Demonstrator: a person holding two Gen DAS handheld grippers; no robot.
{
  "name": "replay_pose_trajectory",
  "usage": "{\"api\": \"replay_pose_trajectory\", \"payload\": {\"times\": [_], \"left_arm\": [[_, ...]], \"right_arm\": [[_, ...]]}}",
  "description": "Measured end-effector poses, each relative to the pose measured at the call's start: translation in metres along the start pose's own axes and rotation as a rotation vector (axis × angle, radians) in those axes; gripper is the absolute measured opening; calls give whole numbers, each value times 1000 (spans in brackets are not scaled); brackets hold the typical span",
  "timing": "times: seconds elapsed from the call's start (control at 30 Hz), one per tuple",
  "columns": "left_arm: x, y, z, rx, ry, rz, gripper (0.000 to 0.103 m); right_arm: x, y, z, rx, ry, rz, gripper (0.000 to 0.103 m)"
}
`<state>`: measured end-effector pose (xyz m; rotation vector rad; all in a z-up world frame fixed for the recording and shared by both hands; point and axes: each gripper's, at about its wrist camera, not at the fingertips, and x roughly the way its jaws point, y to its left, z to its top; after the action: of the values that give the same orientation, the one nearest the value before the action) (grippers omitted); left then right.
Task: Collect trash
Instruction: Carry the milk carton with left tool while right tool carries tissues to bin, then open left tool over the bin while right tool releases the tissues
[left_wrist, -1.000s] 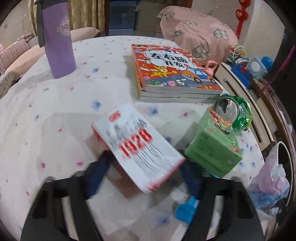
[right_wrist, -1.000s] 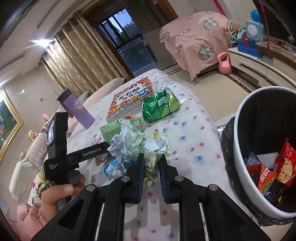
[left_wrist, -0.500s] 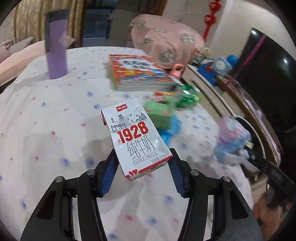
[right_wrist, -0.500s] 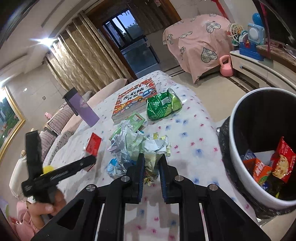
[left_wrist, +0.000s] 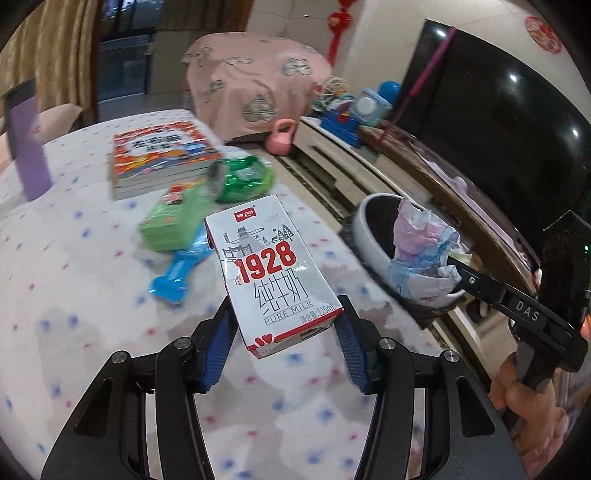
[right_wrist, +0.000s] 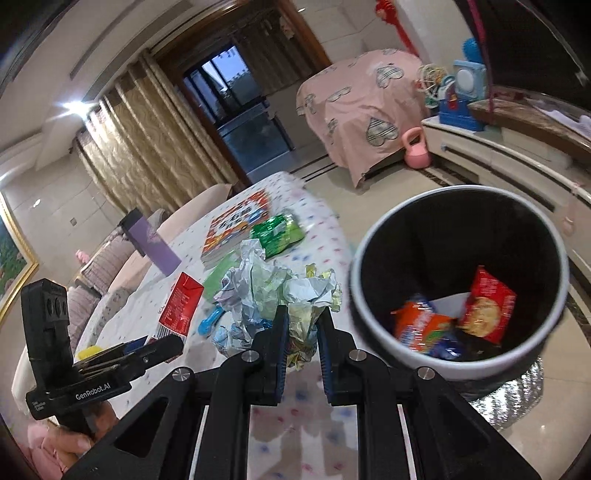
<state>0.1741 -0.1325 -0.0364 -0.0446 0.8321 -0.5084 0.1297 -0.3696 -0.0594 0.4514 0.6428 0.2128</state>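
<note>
My left gripper (left_wrist: 283, 334) is shut on a white "1928" milk carton (left_wrist: 271, 269) and holds it above the table; its red side (right_wrist: 181, 304) shows in the right wrist view. My right gripper (right_wrist: 301, 332) is shut on a wad of crumpled paper and wrappers (right_wrist: 271, 288), held at the table's edge close to the white-rimmed trash bin (right_wrist: 546, 332). In the left wrist view the wad (left_wrist: 421, 254) hangs over the bin (left_wrist: 364, 221). The bin holds red and orange snack packets (right_wrist: 484, 306).
On the dotted tablecloth (left_wrist: 74, 258) lie a green carton (left_wrist: 173, 221), a green foil bag (left_wrist: 243, 177), a blue plastic piece (left_wrist: 177, 277), a stack of books (left_wrist: 162, 155) and a purple bottle (left_wrist: 27, 144). A TV cabinet (left_wrist: 369, 162) stands beyond the bin.
My left gripper has lifted the milk carton off the table and swung right toward the bin. My right gripper has carried the paper wad closer to the bin.
</note>
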Motion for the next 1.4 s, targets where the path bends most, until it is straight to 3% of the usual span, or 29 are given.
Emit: {"api": "replay_pose_trajectory", "payload": {"times": [0.57, 1.4], "left_arm": [[34, -95, 28, 175, 10, -102, 52], [85, -138, 42, 248, 82, -120, 52]], "right_arm": [[-42, -68, 15, 65, -76, -116, 15], [-36, -106, 33, 62, -50, -190, 15]]}}
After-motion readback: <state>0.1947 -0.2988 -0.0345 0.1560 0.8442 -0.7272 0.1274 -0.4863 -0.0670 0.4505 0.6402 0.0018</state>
